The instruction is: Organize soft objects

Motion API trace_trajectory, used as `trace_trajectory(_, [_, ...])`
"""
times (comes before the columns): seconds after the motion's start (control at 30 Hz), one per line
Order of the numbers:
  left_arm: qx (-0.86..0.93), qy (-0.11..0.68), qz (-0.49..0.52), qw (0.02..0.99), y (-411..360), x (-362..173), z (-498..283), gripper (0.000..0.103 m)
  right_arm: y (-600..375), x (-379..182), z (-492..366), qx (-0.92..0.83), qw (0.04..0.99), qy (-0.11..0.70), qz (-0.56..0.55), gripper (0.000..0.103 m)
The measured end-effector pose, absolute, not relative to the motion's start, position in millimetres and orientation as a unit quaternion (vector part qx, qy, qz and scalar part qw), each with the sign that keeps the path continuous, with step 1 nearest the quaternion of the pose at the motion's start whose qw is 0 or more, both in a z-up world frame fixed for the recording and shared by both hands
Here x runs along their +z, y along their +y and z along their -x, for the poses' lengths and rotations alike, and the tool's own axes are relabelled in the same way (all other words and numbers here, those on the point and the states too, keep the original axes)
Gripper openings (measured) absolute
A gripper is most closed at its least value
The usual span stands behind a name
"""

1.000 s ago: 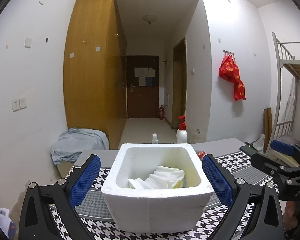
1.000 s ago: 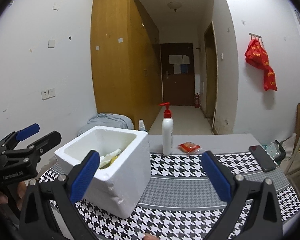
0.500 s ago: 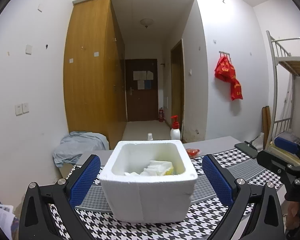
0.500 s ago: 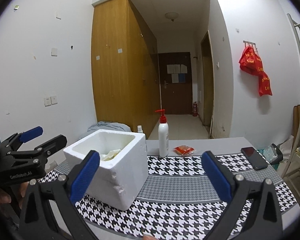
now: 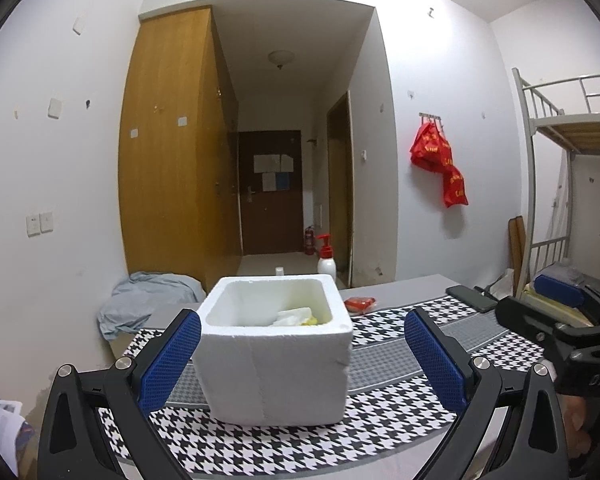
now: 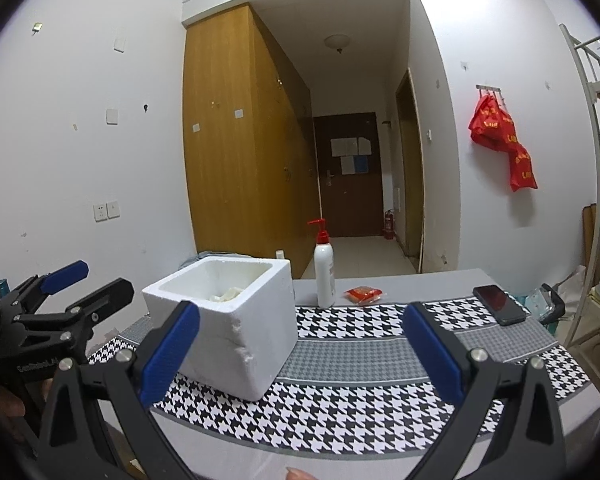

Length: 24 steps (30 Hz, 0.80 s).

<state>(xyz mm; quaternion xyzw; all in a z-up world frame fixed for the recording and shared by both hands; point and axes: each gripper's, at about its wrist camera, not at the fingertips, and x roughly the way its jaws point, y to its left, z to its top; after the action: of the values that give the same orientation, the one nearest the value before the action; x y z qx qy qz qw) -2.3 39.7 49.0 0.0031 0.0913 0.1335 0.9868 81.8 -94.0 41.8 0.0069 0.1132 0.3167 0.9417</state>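
A white foam box (image 5: 276, 348) stands on the houndstooth mat (image 5: 384, 420); it also shows in the right wrist view (image 6: 228, 320). White and yellow soft items (image 5: 296, 317) lie inside it, partly hidden by the rim. My left gripper (image 5: 302, 354) is open and empty, its blue pads wide on either side of the box and a little short of it. My right gripper (image 6: 300, 354) is open and empty, to the right of the box above the mat.
A white pump bottle (image 6: 325, 268) with a red top stands behind the box. A small red packet (image 6: 363, 294) and a black phone (image 6: 499, 304) lie on the table's far right. A grey cloth pile (image 5: 148, 300) lies beyond the table's left end.
Both grippers have pulled back and lowered, so the box looks smaller and its contents are more hidden behind the rim. Both stay open and empty.
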Motion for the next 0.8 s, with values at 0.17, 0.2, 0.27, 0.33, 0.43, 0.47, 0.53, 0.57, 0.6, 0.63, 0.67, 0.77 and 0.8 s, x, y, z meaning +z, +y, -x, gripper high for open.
trace_trajectory(0.17, [0.130,0.069,0.000,0.989,32,46,20,0.102,-102,38,-69,0.314,0.944,0.103,-0.006,0.103])
trace_trajectory(0.2, [0.129,0.068,0.001,0.989,31,45,23,0.102,-103,38,-66,0.315,0.944,0.102,-0.006,0.103])
trace_trajectory(0.27, [0.134,0.066,-0.002,0.989,27,42,28,0.102,-106,36,-60,0.313,0.944,0.101,-0.005,0.103])
trace_trajectory(0.33, [0.140,0.063,-0.001,0.988,26,37,32,0.102,-109,32,-51,0.305,0.947,0.096,-0.002,0.103])
trace_trajectory(0.43, [0.141,0.067,0.006,0.988,26,28,39,0.102,-110,29,-46,0.307,0.947,0.097,0.001,0.103])
trace_trajectory(0.47, [0.140,0.069,0.008,0.988,27,26,40,0.102,-110,27,-43,0.309,0.946,0.099,0.001,0.103])
trace_trajectory(0.53, [0.141,0.073,0.012,0.987,28,21,44,0.102,-111,24,-41,0.310,0.945,0.102,0.003,0.103])
trace_trajectory(0.57, [0.143,0.074,0.012,0.987,28,19,46,0.102,-111,22,-40,0.309,0.945,0.104,0.005,0.103])
trace_trajectory(0.6, [0.143,0.075,0.012,0.987,27,17,48,0.102,-111,21,-39,0.310,0.945,0.105,0.007,0.103])
trace_trajectory(0.63, [0.144,0.076,0.012,0.987,27,16,49,0.102,-111,19,-38,0.311,0.945,0.106,0.007,0.103])
trace_trajectory(0.67, [0.144,0.078,0.011,0.986,26,14,50,0.102,-112,17,-37,0.310,0.945,0.107,0.008,0.103])
trace_trajectory(0.77, [0.145,0.081,0.012,0.986,23,9,55,0.102,-115,14,-34,0.305,0.946,0.111,0.003,0.103])
trace_trajectory(0.8, [0.144,0.079,0.014,0.986,22,9,57,0.102,-116,14,-33,0.305,0.946,0.112,0.002,0.103])
